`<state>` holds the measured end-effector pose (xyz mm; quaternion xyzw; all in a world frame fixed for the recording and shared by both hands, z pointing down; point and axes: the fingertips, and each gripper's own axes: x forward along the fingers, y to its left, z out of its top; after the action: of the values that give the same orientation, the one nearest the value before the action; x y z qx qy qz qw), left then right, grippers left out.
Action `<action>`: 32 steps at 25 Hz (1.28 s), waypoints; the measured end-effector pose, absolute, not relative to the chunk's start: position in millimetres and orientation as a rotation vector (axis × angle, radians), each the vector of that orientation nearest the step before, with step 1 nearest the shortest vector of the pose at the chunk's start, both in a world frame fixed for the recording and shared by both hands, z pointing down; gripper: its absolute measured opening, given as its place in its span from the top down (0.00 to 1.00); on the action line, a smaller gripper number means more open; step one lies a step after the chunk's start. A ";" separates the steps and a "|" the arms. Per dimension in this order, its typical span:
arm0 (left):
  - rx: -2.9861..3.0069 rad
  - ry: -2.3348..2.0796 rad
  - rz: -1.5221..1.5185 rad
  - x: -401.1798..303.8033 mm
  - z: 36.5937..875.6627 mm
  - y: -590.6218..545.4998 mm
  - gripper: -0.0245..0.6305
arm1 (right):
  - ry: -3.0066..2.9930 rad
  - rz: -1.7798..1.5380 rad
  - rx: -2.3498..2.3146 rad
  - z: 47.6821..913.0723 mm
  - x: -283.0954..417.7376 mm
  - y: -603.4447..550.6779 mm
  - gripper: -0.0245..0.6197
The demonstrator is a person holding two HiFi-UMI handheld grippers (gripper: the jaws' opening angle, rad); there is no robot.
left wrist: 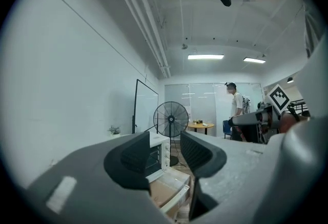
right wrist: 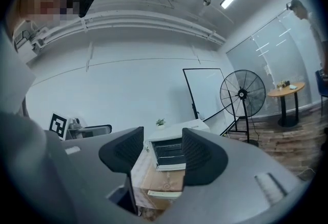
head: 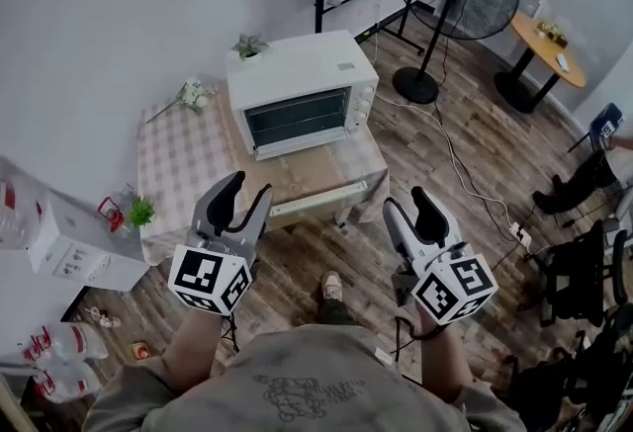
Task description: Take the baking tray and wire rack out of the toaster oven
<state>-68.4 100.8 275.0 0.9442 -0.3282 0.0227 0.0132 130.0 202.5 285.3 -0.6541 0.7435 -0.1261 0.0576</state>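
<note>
Risk is sitting mainly at the door (head: 297,117) of the toaster oven (head: 302,92), which is standing shut on the cloth-covered worktop (head: 186,161) near the wall. The baking tray and wire rack are probably lying inside behind the dark glass. The head view is not showing them, and the right gripper view is giving only faint horizontal lines there, too small to tell.

The left gripper (head: 247,189) and the right gripper (head: 406,203) are hovering close to the person's body, well apart from the oven. Each is holding its jaws apart with nothing between them.

Several things are looking likely to go wrong from here:
- Pulling the door with one gripper alone is likely to drag the whole oven forward, since the cloth is offering a loose footing.
- That same tug is threatening the small plant (head: 249,46) resting on the oven's top, which could topple.
- Pinching the tray by one thin rim is inviting a tilt, and the tray could slip out of the jaws.
- Drawing the rack out crooked is risking a jam on the side rails.
- The brown sheet (head: 309,173) in front of the oven is offering the only near landing place, so a hurried set-down could overhang the edge.
- A cable (head: 465,168) trailing across the floor on the person's right is posing a trip hazard.
</note>
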 end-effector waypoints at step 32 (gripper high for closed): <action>2.236 -1.208 -0.286 -29.1 396.9 -81.0 0.67 | 2.013 -1.011 -1.552 410.3 204.2 -34.6 0.58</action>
<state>-29.1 -81.0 396.9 0.8374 -0.4522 -0.1072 0.2879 204.2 -34.6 410.3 -0.5556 0.7207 -0.3619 0.2020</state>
